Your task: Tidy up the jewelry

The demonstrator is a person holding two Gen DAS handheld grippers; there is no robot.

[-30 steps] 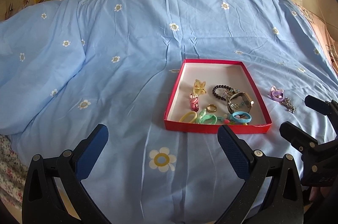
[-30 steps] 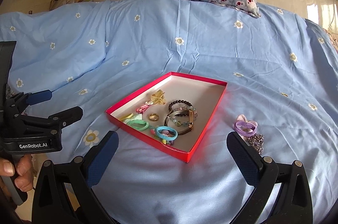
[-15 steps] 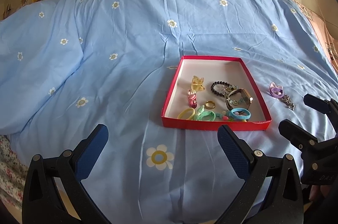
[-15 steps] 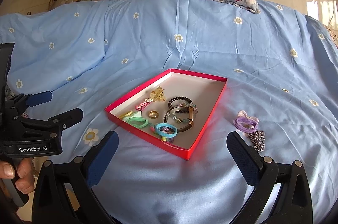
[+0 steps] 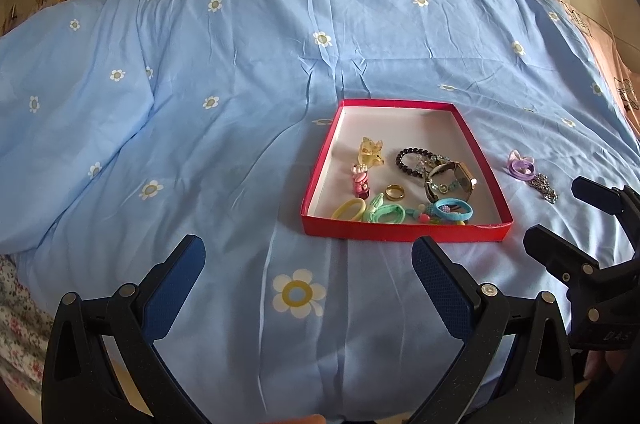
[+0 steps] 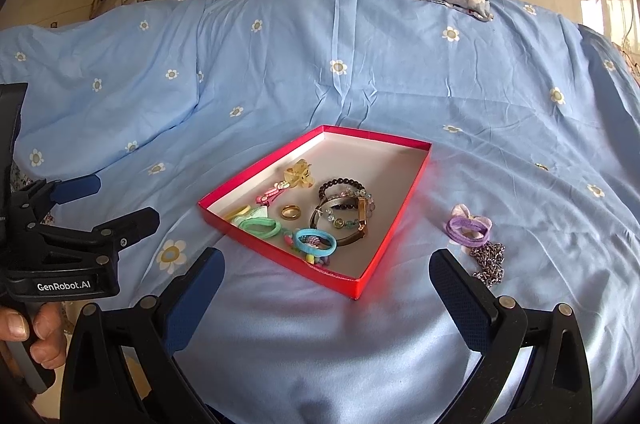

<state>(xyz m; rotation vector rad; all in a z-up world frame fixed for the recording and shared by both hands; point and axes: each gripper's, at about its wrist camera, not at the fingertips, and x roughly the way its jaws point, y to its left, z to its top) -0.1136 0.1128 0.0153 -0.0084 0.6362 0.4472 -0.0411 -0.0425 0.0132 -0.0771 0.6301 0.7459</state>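
Since a second ago both views have drawn back a little: the red tray (image 5: 404,230) sits slightly farther off, and nothing in it has shifted. Our left gripper (image 5: 308,264) hangs over the blue flowered bedspread (image 5: 224,143) with fingers spread wide and nothing between them; our right gripper (image 6: 326,272) is likewise spread and empty, its right finger just short of the chain. Outward from there we list two pieces lying loose on the cover to the right of the tray: a purple hair tie (image 6: 468,226) with a pale bow, and, touching or nearly touching it, a silver chain (image 6: 489,260) heaped in a small pile. Inside the tray, crowded toward its near end, we list a gold ring (image 6: 291,212), a dark bead bracelet (image 6: 341,183), a watch (image 5: 454,179), and yellow, green and blue hair ties. These two loose pieces seem next; we judge the right gripper best placed. Pinching the chain at the thick of its heap should keep links from trailing and the soft cover from being caught.
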